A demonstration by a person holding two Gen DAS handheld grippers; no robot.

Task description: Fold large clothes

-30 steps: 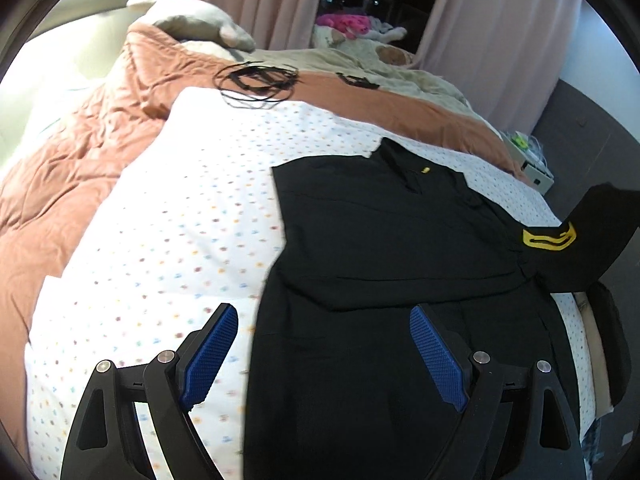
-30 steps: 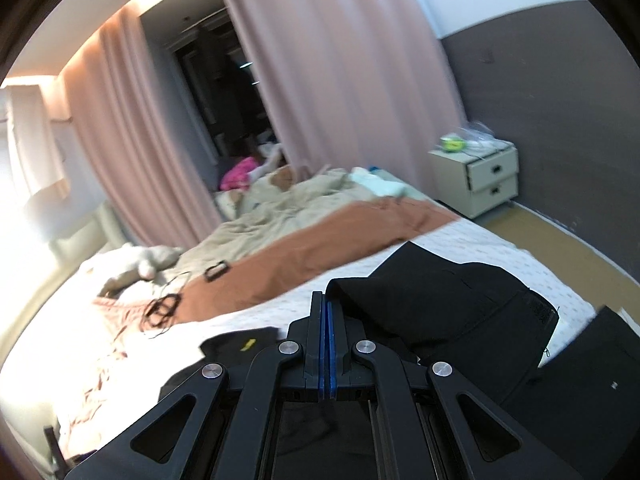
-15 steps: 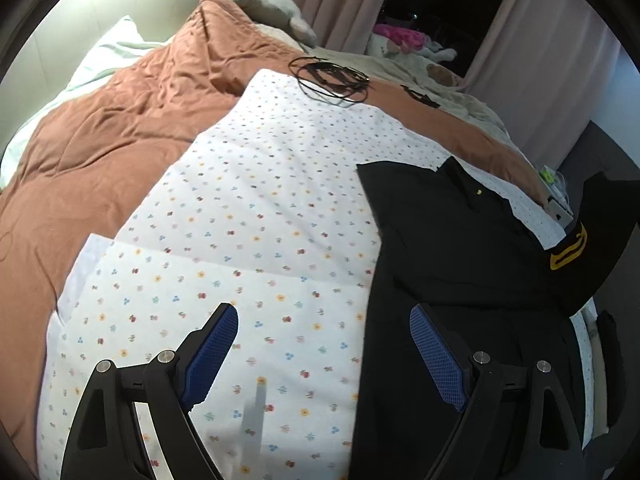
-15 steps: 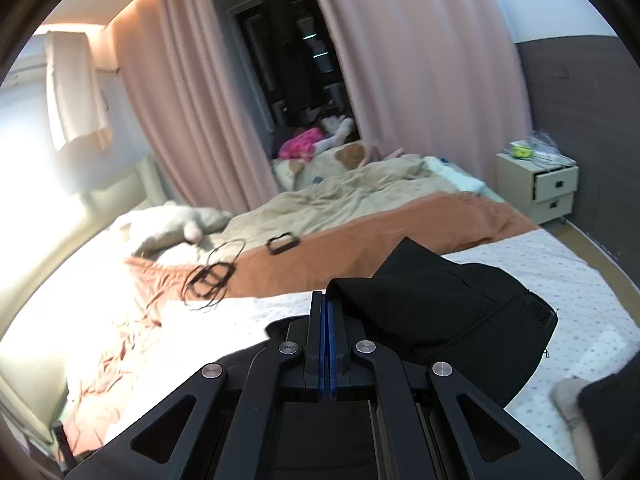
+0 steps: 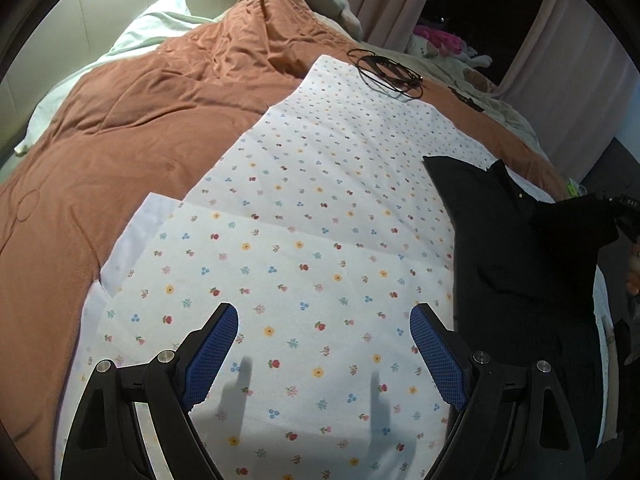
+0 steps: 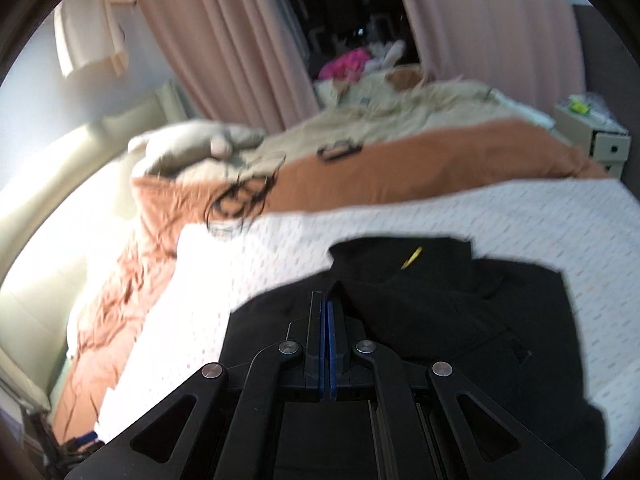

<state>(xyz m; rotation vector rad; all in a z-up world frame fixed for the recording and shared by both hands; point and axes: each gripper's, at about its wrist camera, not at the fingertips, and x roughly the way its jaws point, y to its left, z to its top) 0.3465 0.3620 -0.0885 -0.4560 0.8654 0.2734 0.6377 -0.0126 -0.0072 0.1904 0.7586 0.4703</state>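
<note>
Pink curtains (image 6: 224,40) hang behind a bed (image 5: 48,92) covered by a rust-orange quilt (image 5: 132,128), with a white flower-print sheet (image 5: 304,240) spread across its middle. Over that sheet the left claw (image 5: 324,354) hovers with its blue-padded fingers (image 5: 210,356) spread wide and nothing between them; their two shadows fall on the sheet just below. From this claw, the black garment (image 5: 516,280) lies at about 3 o'clock, flat on the sheet along its right edge, with one part of it lifted up at the far right of the left wrist view. Farther out at 12 to 1 o'clock a tangle of black cable (image 5: 388,70) rests where the sheet meets the quilt, and a white pillow (image 5: 148,28) sits at 11 o'clock by the headboard. The right claw (image 6: 327,340) is pressed closed, its blue pads together, pinching a fold of the black garment (image 6: 460,312), which drapes from the fingertips toward 3 and 4 o'clock; a small yellow mark (image 6: 411,258) shows on the cloth at 1 o'clock. Beyond, at 12 o'clock, lie a beige blanket (image 6: 380,120) and a pink bundle (image 6: 346,62), with a pale nightstand (image 6: 600,140) at 2 o'clock. The right wrist view is blurred.
</note>
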